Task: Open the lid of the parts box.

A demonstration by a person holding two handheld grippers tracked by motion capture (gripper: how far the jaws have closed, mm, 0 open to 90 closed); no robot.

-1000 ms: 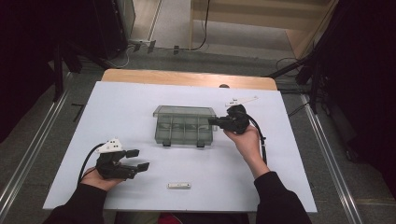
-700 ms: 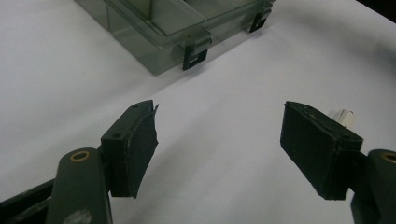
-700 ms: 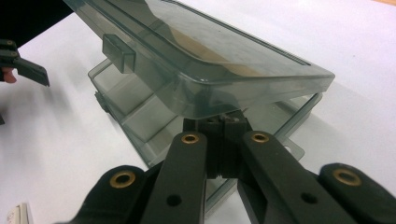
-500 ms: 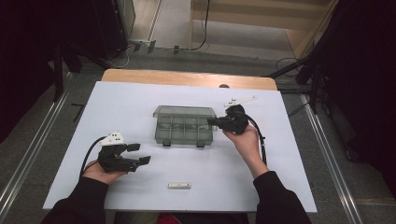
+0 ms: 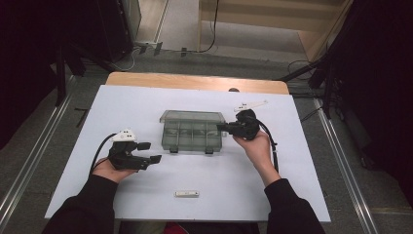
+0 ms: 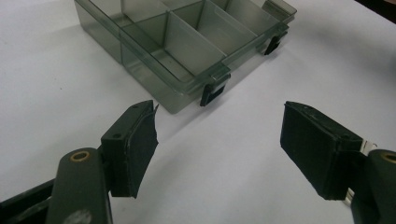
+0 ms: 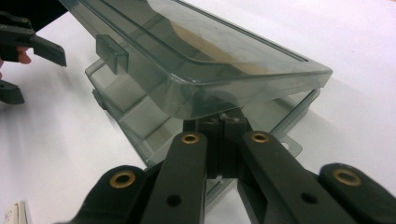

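No legible writing, clear compartment box [image 5: 192,134], small white piece [image 5: 187,194].

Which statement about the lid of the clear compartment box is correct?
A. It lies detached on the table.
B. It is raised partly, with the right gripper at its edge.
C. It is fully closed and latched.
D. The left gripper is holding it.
B: in the right gripper view the lid stands tilted above the compartment box, with the shut right gripper under its edge; the left gripper is open and apart.
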